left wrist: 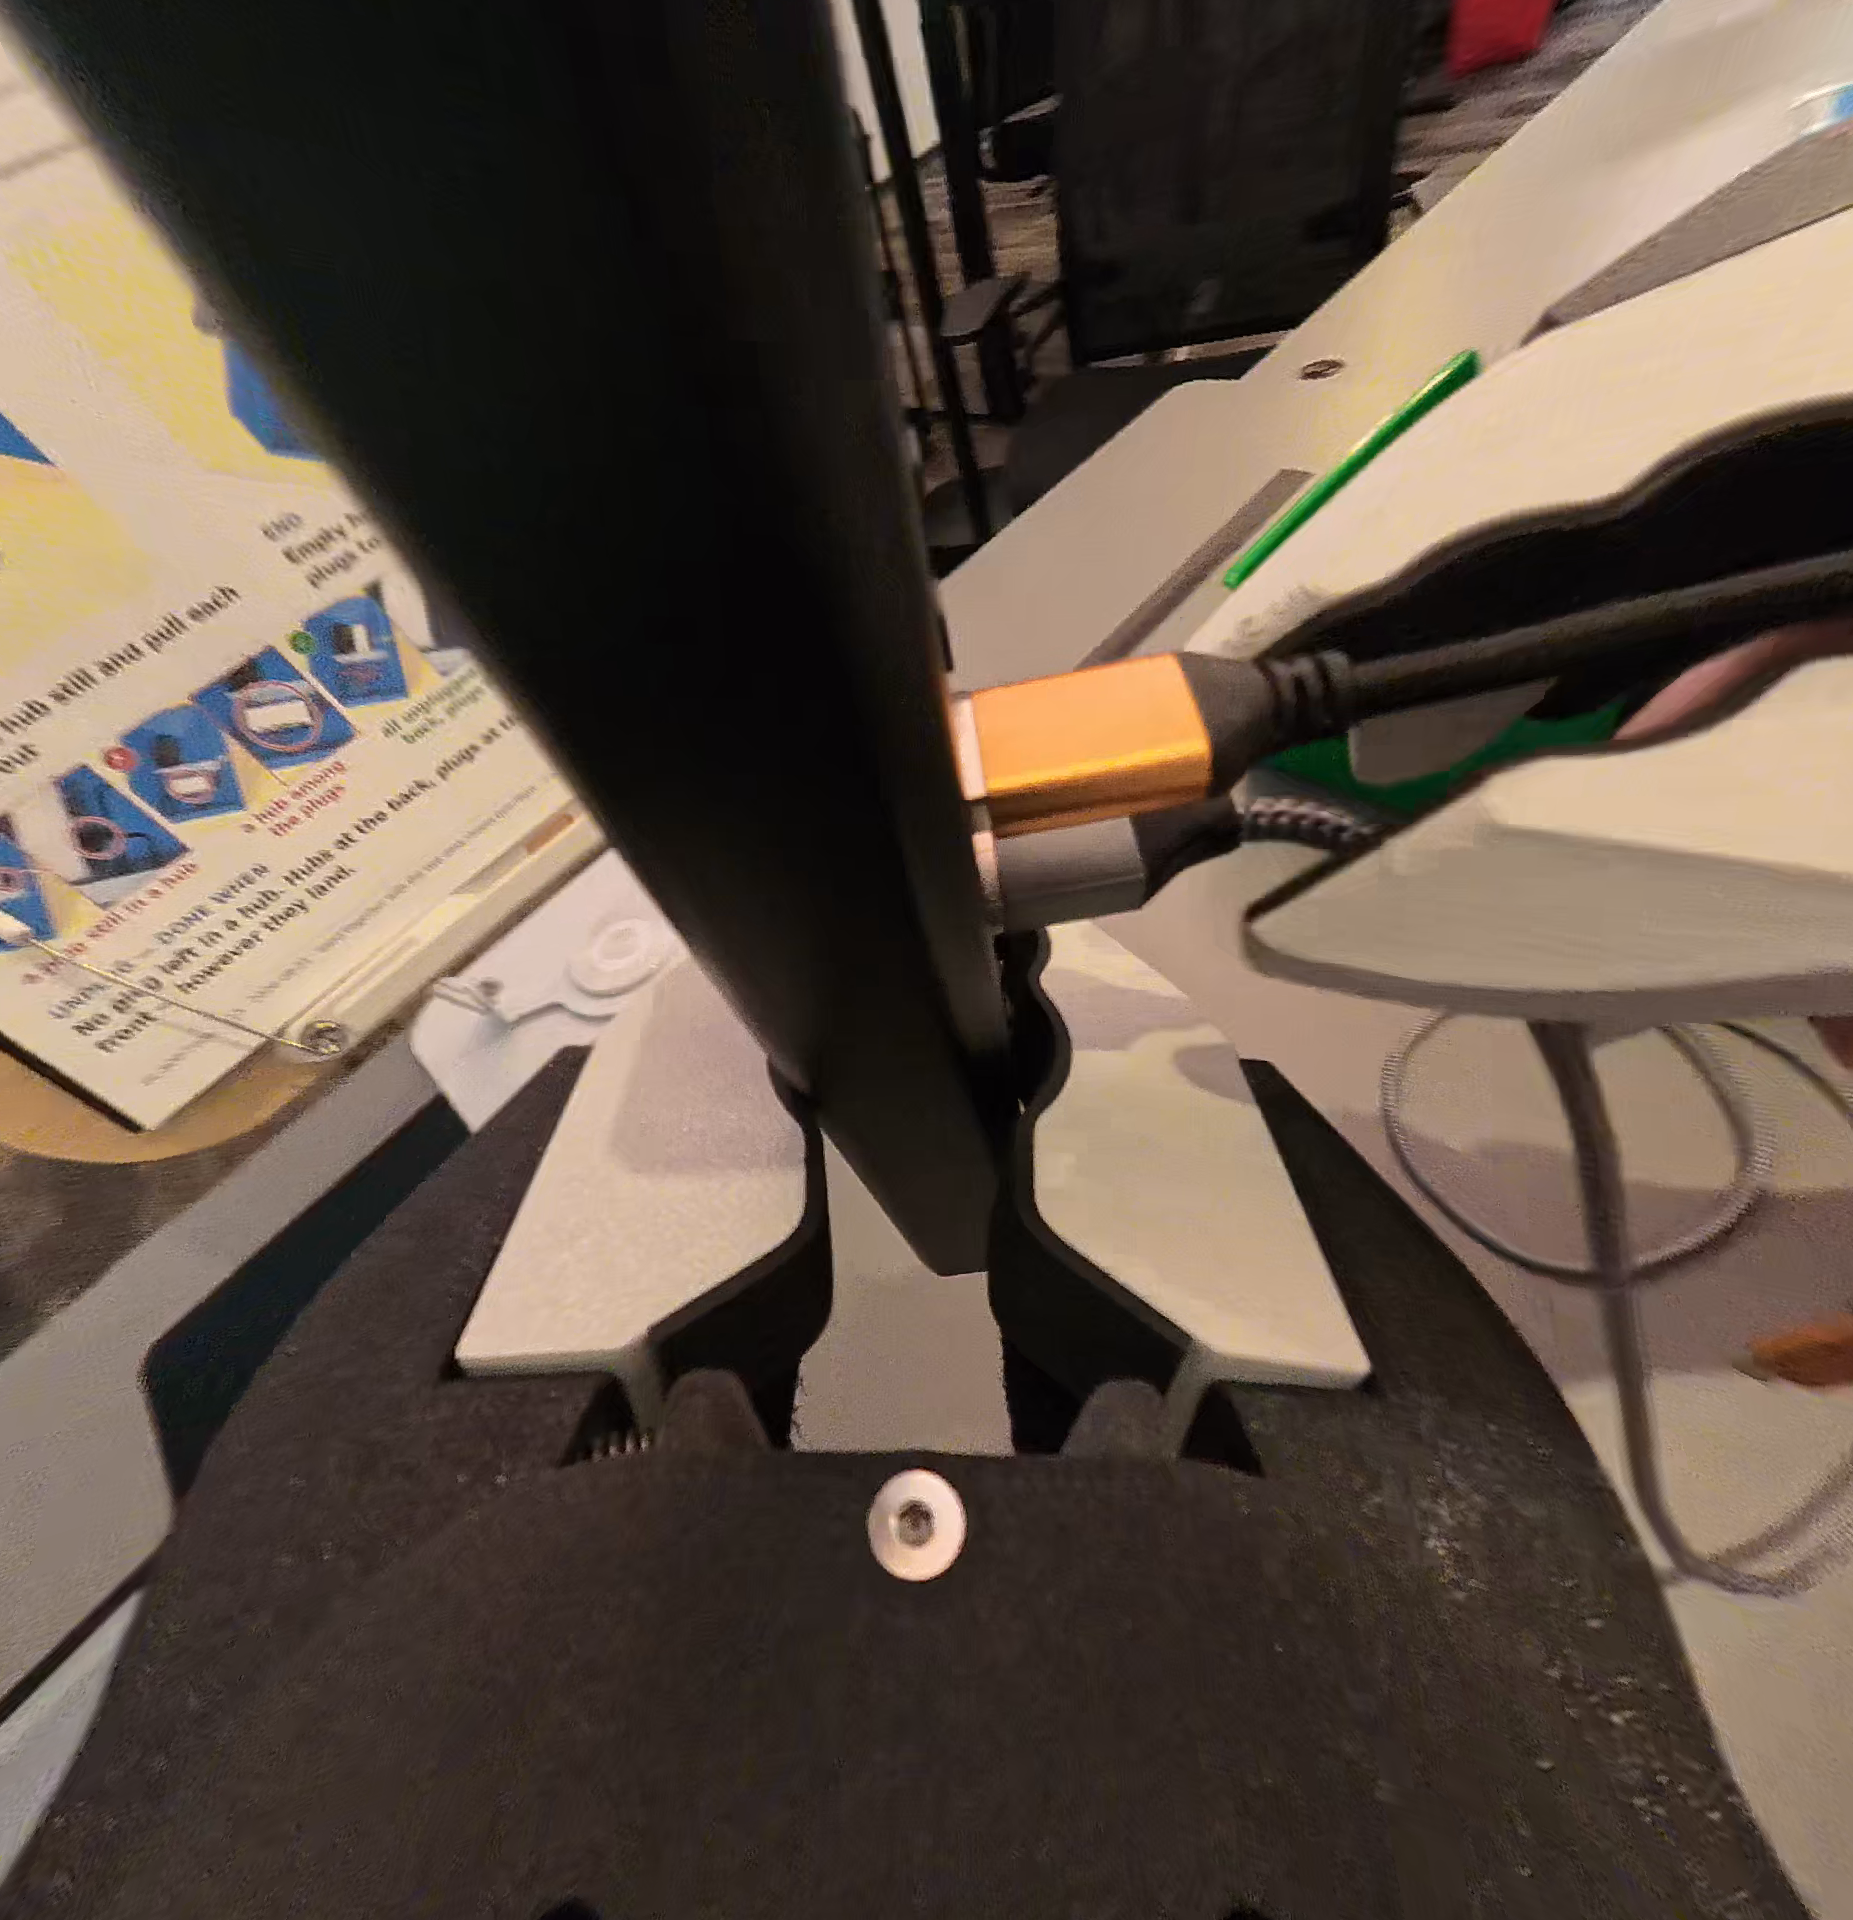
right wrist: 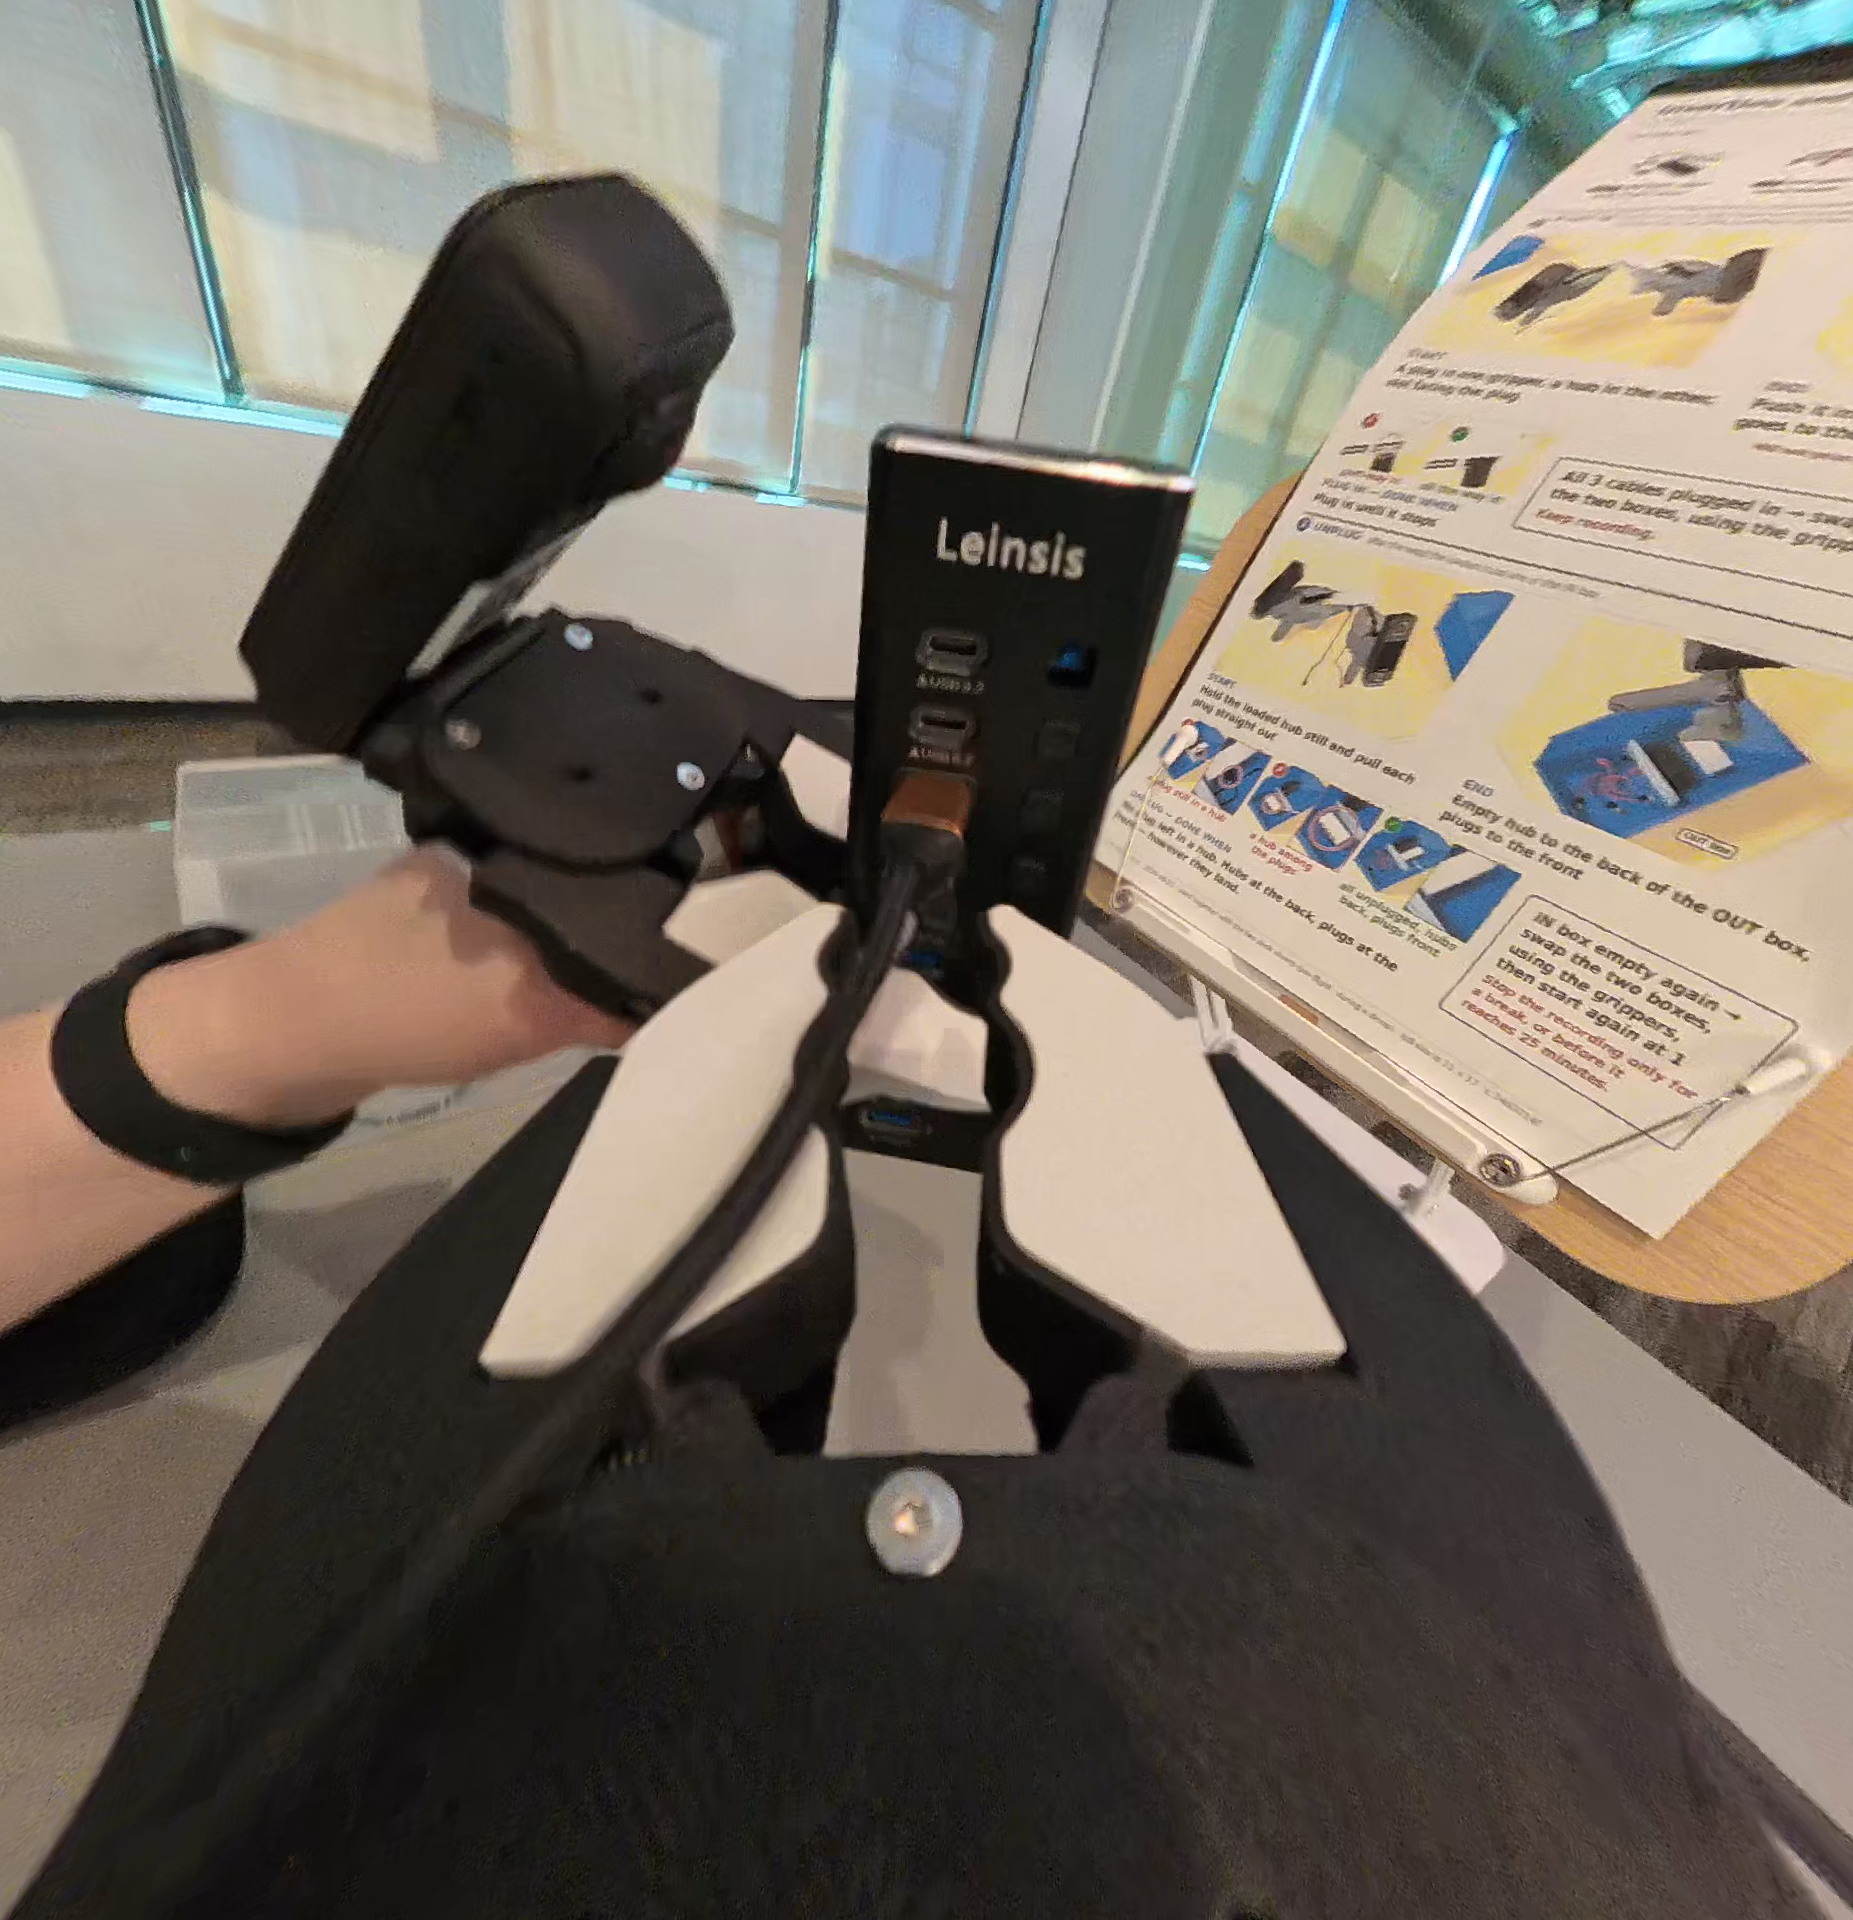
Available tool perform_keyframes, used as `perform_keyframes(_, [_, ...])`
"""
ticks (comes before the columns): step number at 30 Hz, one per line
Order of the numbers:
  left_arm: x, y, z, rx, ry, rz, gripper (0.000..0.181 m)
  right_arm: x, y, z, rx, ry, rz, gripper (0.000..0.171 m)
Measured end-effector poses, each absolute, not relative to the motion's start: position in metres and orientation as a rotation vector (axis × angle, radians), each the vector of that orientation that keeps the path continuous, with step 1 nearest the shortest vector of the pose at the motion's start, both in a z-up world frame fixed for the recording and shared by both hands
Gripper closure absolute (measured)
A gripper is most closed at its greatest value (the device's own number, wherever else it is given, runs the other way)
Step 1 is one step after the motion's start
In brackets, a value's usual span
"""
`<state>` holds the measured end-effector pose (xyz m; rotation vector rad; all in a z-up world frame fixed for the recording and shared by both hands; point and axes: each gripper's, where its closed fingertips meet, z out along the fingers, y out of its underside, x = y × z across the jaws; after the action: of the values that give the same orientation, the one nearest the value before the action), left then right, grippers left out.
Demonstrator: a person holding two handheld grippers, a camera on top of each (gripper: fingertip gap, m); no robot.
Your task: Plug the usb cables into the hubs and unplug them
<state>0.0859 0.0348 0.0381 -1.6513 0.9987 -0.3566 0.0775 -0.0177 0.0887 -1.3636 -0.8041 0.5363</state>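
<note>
My left gripper (left wrist: 906, 1070) is shut on the lower end of a black USB hub (left wrist: 641, 520) and holds it upright. A gold plug (left wrist: 1083, 738) with a black cable and a grey plug (left wrist: 1067, 868) with a braided cable sit in ports on the hub's face. In the right wrist view the hub (right wrist: 1015, 561) faces me, with the gold plug (right wrist: 930, 805) in a middle port. My right gripper (right wrist: 922, 966) is closed around the grey plug just below it. The black cable (right wrist: 797, 1101) drapes over its left finger. The right gripper also shows in the left wrist view (left wrist: 1223, 779).
An instruction sheet (right wrist: 1524, 727) leans on a stand to the right of the hub. A hand with a black wristband (right wrist: 382, 987) holds the left tool. A clear plastic box (right wrist: 278, 831) stands behind it. Loose grey cable loops (left wrist: 1576, 1195) and another orange plug (left wrist: 1826, 1361) lie on the table. Spacing between my two grippers at the tips: around 7 cm.
</note>
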Motion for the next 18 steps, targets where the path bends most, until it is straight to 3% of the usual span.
perform_keyframes(11, [0.078, 0.001, 0.053, -1.698, 1.079, -0.948, 0.149, 0.095, -0.028, 0.089, -1.33, -0.976, 0.639, 0.144])
perform_keyframes(18, [0.101, -0.045, 0.048, -1.683, 1.309, -1.177, 0.149, 0.082, -0.035, 0.095, -1.338, -0.775, 1.351, 0.131])
